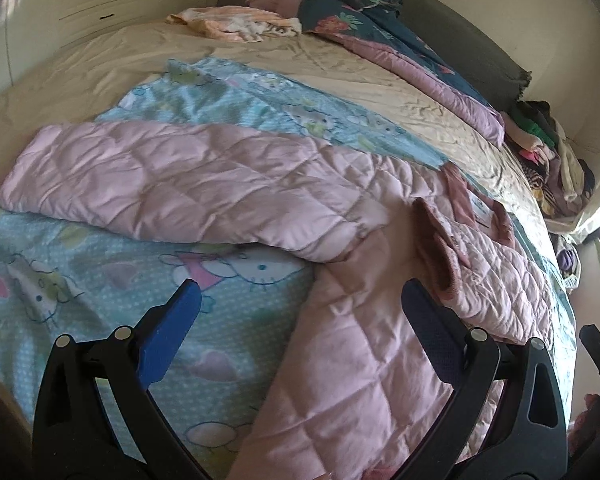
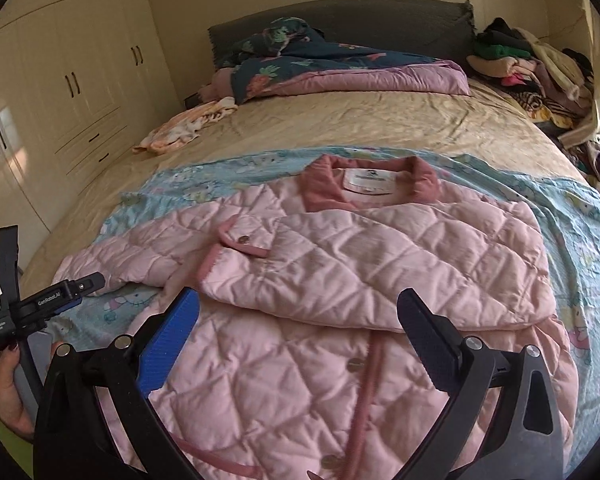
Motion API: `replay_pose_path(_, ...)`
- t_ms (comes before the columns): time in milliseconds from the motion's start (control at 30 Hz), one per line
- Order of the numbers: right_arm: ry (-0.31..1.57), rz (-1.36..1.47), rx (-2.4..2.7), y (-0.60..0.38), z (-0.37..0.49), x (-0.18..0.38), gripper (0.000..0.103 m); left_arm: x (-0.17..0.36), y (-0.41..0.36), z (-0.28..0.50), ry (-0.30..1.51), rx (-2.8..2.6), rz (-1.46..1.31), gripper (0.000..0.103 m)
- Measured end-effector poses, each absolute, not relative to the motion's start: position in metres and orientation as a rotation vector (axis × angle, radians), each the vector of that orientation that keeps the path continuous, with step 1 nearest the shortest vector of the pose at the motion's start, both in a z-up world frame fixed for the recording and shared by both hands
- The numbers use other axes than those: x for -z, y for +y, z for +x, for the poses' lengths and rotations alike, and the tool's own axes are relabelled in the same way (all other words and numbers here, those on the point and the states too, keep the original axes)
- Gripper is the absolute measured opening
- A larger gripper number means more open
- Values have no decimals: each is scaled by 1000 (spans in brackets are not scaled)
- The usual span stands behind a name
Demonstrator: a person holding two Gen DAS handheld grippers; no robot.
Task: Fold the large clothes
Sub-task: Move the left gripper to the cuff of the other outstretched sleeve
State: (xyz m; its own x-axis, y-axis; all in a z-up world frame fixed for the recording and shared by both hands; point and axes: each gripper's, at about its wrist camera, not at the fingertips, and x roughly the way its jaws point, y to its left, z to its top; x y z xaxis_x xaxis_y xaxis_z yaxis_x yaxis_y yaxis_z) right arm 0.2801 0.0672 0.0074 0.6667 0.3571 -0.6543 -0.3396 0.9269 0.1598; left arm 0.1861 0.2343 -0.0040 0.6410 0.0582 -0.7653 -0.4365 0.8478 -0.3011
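The left gripper [image 1: 300,300] is spread wide and nothing is held in it. One blue finger [image 1: 172,332] hangs over the cartoon cat sheet [image 1: 100,280], and the other over the pink coat [image 1: 340,360]. It is probably kept there, just above the near edge, so the spread-out sleeve can be picked up next.

The right gripper [image 2: 298,320] is spread wide too, and nothing is caught between its fingers [image 2: 172,340]. It is held above the lower front of the pink coat [image 2: 300,380], likely because the right sleeve [image 2: 380,264] has already been laid across the chest and let go.

The coat is laid flat, front side up, on the cat sheet [image 2: 580,240], which is spread over the tan bed cover [image 2: 340,120]. The collar [image 2: 370,184] is pointed to the far end of the bed, toward the headboard [image 2: 340,16], and the hem is nearest the grippers. So the coat's long line runs from near to far. The folded sleeve is laid across that line, from right to left. The left sleeve [image 1: 160,176] is stretched out flat to the left, well away from the coat body.

The left gripper's handle [image 2: 40,304] is seen in a hand [image 2: 12,392] at the left edge of the right wrist view. A pile of other clothes [image 2: 532,60] is heaped at the far right.
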Motion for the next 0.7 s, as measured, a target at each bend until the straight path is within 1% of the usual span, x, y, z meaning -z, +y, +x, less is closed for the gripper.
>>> replay_pose_path(700,758,-84,-519,167,280,-3,99,22,293,159,821,-387,-548,94)
